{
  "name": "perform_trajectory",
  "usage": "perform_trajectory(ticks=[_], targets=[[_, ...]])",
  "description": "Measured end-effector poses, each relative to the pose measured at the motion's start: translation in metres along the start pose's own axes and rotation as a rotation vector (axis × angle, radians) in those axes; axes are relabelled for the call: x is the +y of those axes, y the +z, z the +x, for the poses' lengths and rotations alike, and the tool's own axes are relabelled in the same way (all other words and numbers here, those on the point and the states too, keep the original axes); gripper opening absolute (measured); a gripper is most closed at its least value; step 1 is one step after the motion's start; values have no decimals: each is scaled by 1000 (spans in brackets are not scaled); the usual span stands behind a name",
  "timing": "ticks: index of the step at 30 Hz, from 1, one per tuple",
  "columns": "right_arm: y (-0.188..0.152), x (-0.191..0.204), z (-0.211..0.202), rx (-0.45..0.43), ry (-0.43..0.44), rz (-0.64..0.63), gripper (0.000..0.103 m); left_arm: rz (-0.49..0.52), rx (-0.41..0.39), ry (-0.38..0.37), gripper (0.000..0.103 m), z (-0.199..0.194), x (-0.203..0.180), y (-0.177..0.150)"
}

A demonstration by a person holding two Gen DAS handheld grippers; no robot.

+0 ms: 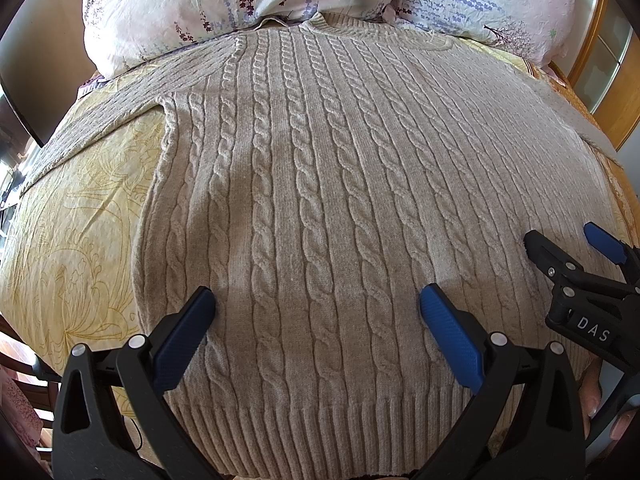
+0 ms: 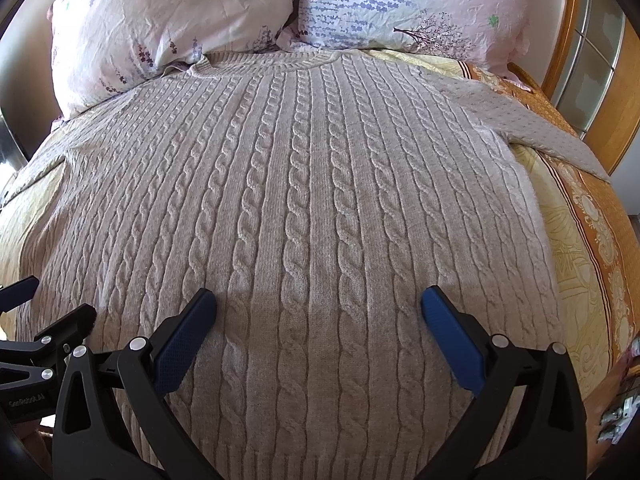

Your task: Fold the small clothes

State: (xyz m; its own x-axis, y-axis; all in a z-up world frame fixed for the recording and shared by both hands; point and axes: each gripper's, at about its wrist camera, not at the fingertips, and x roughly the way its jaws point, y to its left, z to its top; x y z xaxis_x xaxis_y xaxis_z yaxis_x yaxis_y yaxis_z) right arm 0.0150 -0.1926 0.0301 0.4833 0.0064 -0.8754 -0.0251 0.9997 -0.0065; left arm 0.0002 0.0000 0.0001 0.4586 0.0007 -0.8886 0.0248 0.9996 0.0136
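A beige cable-knit sweater (image 1: 320, 200) lies flat and face up on the bed, collar toward the pillows, ribbed hem nearest me. Its left sleeve (image 1: 100, 116) stretches out to the left, and its right sleeve (image 2: 532, 120) runs out to the right. My left gripper (image 1: 318, 308) hovers open over the lower left part of the body, nothing between its blue pads. My right gripper (image 2: 320, 308) stands open over the lower middle of the sweater (image 2: 312, 208), also holding nothing. The right gripper (image 1: 564, 240) shows at the right edge of the left wrist view.
Two floral pillows (image 2: 172, 16) (image 2: 420, 4) lie at the head of the bed behind the collar. A yellow patterned bedsheet (image 1: 76, 232) shows to the left, with an orange border (image 2: 600, 232) on the right. A wooden bed frame (image 2: 560, 40) rises at the far right.
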Motion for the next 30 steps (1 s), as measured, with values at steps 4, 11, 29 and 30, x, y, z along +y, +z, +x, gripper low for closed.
perform_trajectory(ticks=[4, 11, 29, 30], targets=[[2, 3, 4, 34, 25, -37, 102, -2, 5, 0, 101, 0, 3, 2], [5, -1, 4, 49, 60, -92, 102, -5, -22, 16, 101, -2, 0, 1], [81, -204, 3, -124, 295, 480, 74, -42, -217, -12, 101, 16, 4, 92], [83, -218, 14, -101, 327, 540, 69, -50, -217, -28, 101, 20, 6, 92]])
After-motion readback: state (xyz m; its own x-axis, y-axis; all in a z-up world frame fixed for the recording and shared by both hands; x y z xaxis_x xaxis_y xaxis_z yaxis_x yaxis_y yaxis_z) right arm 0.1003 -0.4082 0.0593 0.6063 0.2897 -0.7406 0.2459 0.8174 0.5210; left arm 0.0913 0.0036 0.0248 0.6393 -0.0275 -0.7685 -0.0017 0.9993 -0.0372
